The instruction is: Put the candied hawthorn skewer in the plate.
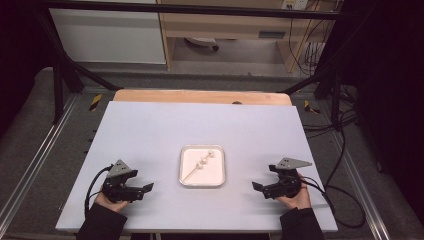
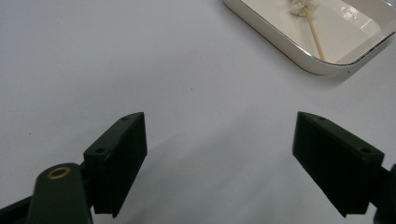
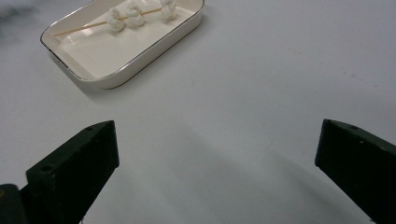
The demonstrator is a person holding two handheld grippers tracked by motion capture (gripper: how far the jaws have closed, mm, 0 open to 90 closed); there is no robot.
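A white rectangular tray [image 1: 217,180] sits mid-table, near the front. In it lies a thin wooden skewer [image 1: 192,173] with three white lumps [image 1: 203,161] threaded on it. The tray [image 2: 280,44] and the skewer [image 2: 315,35] appear at the top right of the left gripper view, and the tray [image 3: 140,63] and its lumps [image 3: 135,14] at the top left of the right gripper view. My left gripper [image 1: 146,189] rests low on the table left of the tray, jaws wide apart and empty. My right gripper [image 1: 259,188] rests right of the tray, also open and empty.
The pale table top [image 1: 200,125] spreads wide around the tray. A wooden board edge [image 1: 200,96] runs along the far side. Black frame legs and cables [image 1: 345,150] stand off the table to the right.
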